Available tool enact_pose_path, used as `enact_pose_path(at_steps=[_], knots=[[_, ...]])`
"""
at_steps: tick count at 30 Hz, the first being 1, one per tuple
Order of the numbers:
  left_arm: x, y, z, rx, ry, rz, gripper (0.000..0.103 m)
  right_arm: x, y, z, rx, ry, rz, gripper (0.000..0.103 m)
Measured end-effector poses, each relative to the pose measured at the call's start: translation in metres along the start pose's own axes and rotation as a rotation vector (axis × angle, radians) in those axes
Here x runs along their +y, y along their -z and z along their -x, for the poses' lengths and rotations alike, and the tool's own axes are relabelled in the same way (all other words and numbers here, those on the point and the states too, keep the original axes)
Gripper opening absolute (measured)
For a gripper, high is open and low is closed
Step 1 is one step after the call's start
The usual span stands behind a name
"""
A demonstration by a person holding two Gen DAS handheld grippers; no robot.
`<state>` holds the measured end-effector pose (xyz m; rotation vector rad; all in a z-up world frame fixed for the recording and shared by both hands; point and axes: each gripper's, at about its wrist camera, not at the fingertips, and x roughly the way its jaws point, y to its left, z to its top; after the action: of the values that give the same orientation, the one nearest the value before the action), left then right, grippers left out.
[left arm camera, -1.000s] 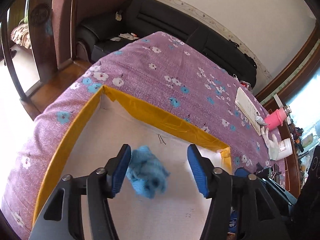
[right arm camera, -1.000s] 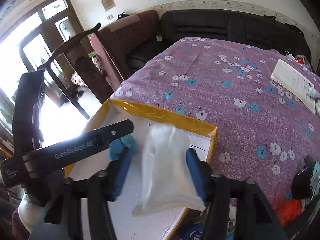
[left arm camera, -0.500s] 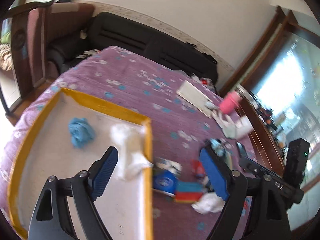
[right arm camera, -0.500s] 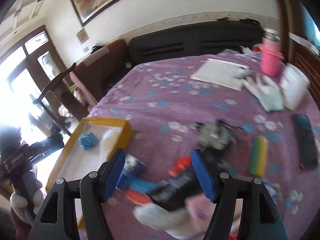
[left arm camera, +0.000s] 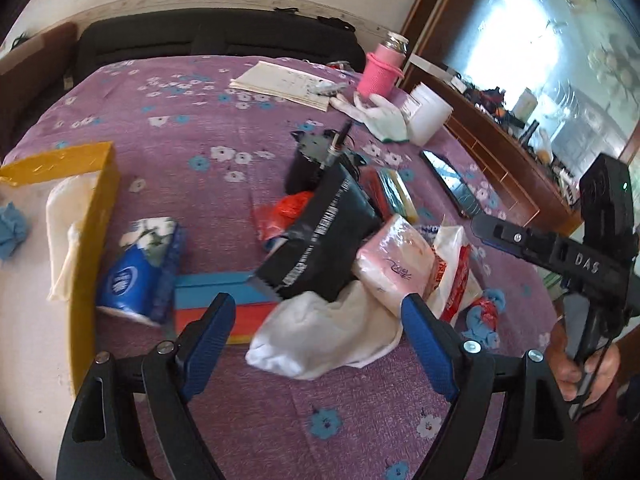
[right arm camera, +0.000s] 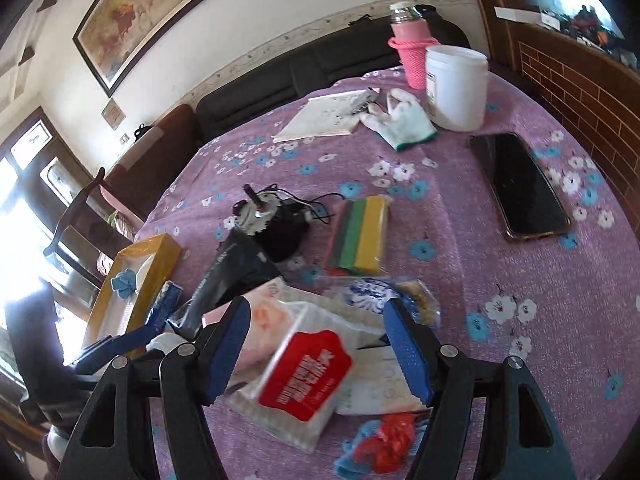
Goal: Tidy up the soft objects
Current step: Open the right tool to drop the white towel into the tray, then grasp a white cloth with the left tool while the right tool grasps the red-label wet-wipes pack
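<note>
My left gripper [left arm camera: 316,320] is open and empty, low over a white sock [left arm camera: 320,336] at the near edge of a pile. My right gripper [right arm camera: 320,340] is open and empty above a tissue pack with a red label [right arm camera: 296,380]. The yellow-edged box [left arm camera: 92,232] at the left holds a blue cloth [left arm camera: 12,228] and a white cloth [left arm camera: 64,232]; it also shows in the right wrist view [right arm camera: 132,280]. The pile holds a pink-white pack [left arm camera: 396,260], a blue tissue pack [left arm camera: 140,272], a black pouch [left arm camera: 320,236] and a red-blue glove [right arm camera: 380,444].
On the purple flowered tablecloth [right arm camera: 500,260] lie a phone [right arm camera: 520,184], a striped sponge pack [right arm camera: 360,236], a black motor with wires [right arm camera: 276,220], a white glove [right arm camera: 404,120], a white tub [right arm camera: 456,88], a pink bottle [right arm camera: 412,52] and papers [right arm camera: 328,116].
Both grippers left the box and swung right to the pile. The blue cloth and the white cloth now lie in the box. Both grippers stay open.
</note>
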<state>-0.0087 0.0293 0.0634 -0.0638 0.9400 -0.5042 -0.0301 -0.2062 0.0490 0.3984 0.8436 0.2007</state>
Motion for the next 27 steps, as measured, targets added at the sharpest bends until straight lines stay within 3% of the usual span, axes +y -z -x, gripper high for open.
enact_pose_path(at_steps=[3, 4, 5, 7, 12, 13, 15, 16, 17, 22, 27], knots=[[-0.016, 0.006, -0.013, 0.016, -0.046, -0.075, 0.083, -0.013, 0.002, -0.001, 0.010, -0.018, -0.026, 0.073], [-0.021, 0.010, -0.016, 0.035, -0.032, -0.100, 0.072, -0.017, 0.003, 0.000, 0.011, -0.022, -0.032, 0.073], [-0.025, 0.015, -0.016, 0.052, -0.011, -0.120, 0.044, -0.019, 0.004, 0.001, 0.010, -0.024, -0.033, 0.073], [-0.032, 0.025, -0.013, 0.103, 0.045, -0.161, 0.018, -0.024, 0.005, 0.004, 0.009, -0.022, -0.034, 0.073], [-0.032, 0.046, 0.015, 0.090, 0.055, -0.200, 0.019, -0.039, 0.013, 0.015, 0.009, -0.017, -0.063, 0.075], [-0.032, 0.048, 0.019, 0.083, 0.057, -0.207, 0.024, -0.043, 0.016, 0.017, 0.010, -0.014, -0.072, 0.075], [-0.035, 0.052, 0.024, 0.063, 0.039, -0.228, 0.048, -0.051, 0.022, 0.021, 0.016, -0.011, -0.094, 0.075], [-0.038, 0.054, 0.025, 0.042, 0.015, -0.242, 0.065, -0.054, 0.025, 0.022, 0.021, -0.009, -0.103, 0.075], [-0.039, 0.054, 0.024, 0.025, -0.007, -0.251, 0.072, -0.056, 0.026, 0.023, 0.026, -0.007, -0.110, 0.075], [-0.057, 0.052, 0.005, 0.004, -0.057, -0.306, 0.078, -0.066, 0.040, 0.029, 0.041, 0.015, -0.139, 0.075], [-0.076, 0.064, -0.022, 0.075, -0.050, -0.358, 0.081, -0.069, 0.053, 0.026, 0.076, 0.018, -0.143, 0.075]])
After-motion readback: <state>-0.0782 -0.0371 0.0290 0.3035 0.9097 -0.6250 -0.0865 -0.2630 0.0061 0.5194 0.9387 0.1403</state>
